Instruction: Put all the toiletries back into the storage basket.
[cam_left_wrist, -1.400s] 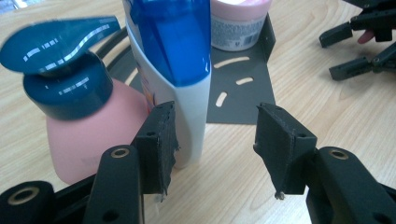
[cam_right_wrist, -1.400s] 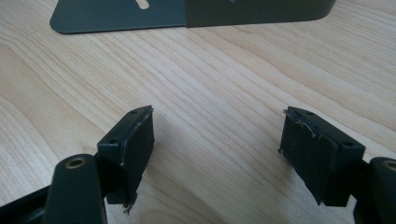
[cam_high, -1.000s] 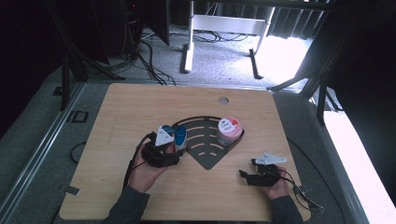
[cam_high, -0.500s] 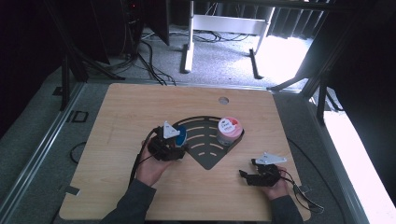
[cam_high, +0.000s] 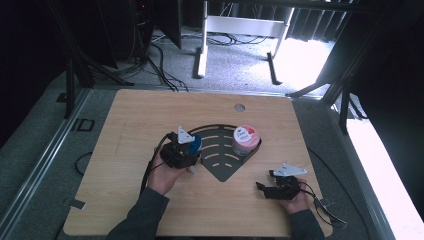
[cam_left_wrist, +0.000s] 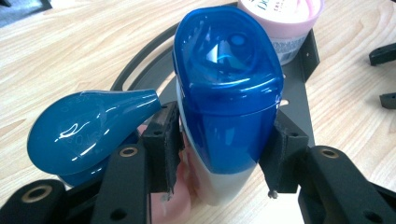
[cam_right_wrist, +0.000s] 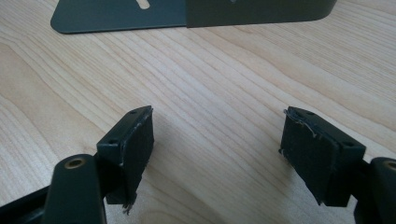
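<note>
Item: blue-capped bottle (cam_left_wrist: 227, 100), white-bodied, with a glossy translucent blue flip cap. It is stood at the left edge of the dark fan-shaped tray (cam_high: 225, 167), beside a second blue-capped bottle (cam_left_wrist: 84, 133) lying close at its left.

Grip: the left gripper (cam_left_wrist: 219, 151) is set around the bottle just below the cap, one pad against each side; its jaws have just been closing, and the bottle is judged pinched. The right gripper (cam_right_wrist: 217, 147) is rested on the bare wooden table (cam_high: 140, 120), jaws spread wide, nothing between them.

Handling, as judged: a smooth plastic shell, likely slippery and slightly yielding under squeeze; moderately weighted if full, and top-heavy when tilted. The flatter sides beneath the cap are the best hold; the rounded cap itself would be likely to slide out.

Views: the pad contact and the neighbouring bottle are given by the left gripper view. The pink-lidded jar (cam_high: 245, 140) at the tray's right side and both hands' positions on the table are laid out in the high view. The tray's near edge is seen from the right gripper view.
</note>
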